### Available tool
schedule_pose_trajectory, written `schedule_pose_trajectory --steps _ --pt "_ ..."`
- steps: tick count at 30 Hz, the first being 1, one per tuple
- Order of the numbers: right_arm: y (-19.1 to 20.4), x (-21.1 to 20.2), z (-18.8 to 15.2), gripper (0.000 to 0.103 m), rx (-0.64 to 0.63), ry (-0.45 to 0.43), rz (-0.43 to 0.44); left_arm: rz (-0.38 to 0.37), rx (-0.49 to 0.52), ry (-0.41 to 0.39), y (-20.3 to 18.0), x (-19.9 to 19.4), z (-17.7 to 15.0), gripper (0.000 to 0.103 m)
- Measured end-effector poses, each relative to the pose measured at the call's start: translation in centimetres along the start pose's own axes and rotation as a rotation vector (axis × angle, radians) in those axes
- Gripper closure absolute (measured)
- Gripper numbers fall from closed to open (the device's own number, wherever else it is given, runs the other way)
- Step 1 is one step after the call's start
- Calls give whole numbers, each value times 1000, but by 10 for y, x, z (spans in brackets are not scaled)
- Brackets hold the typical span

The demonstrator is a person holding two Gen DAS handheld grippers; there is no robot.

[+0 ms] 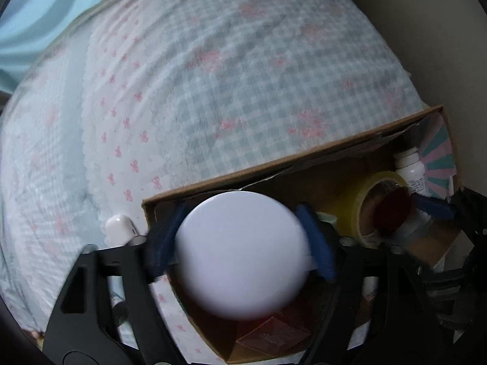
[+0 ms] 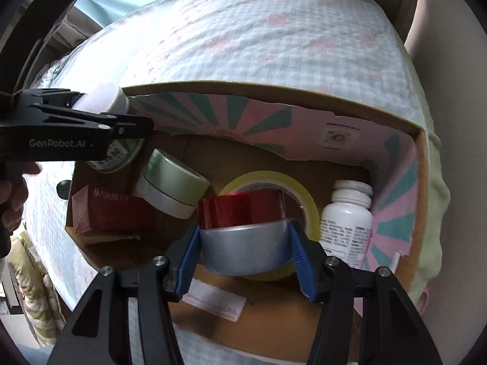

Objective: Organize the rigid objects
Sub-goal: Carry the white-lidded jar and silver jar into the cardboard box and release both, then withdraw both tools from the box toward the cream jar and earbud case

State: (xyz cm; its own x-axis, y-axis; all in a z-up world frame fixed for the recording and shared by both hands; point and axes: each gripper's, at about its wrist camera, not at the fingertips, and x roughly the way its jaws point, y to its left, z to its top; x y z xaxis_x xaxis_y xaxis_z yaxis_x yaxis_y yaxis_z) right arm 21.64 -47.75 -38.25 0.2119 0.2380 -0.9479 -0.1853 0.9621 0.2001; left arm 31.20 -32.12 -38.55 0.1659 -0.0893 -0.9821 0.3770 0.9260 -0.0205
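Sorting nears its end as the left gripper (image 1: 243,255) clamps a white jar (image 1: 243,252) and the right gripper (image 2: 243,257) a red-lidded tin (image 2: 243,231) over the nearly full cardboard box (image 2: 304,91) at frame center.

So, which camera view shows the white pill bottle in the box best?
The right wrist view: the white pill bottle stands in full sight beside the yellow tape roll. The left wrist view shows it small, at the far edge.
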Motion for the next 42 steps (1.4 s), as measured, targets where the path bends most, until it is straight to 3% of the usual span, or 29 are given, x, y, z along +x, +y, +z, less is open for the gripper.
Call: schedule_pose_trajectory --steps 1,2,21,33,42 --pt "0 -3 0 1 11 -20 1 -2 5 -15 0 -5 0 0" --pt "0 -7 0 0 21 -46 -1 -2 9 -26 -1 -10 0 0" --pt "16 -72 -4 0 44 -133 -80 10 -91 -123 36 -95 -52 0" --pt "76 -126 1 0 -7 -224 -86 26 -191 -249 62 -184 -110 0" --pt "146 -165 15 0 -115 -279 -58 56 -350 -299 124 -232 -169 0"
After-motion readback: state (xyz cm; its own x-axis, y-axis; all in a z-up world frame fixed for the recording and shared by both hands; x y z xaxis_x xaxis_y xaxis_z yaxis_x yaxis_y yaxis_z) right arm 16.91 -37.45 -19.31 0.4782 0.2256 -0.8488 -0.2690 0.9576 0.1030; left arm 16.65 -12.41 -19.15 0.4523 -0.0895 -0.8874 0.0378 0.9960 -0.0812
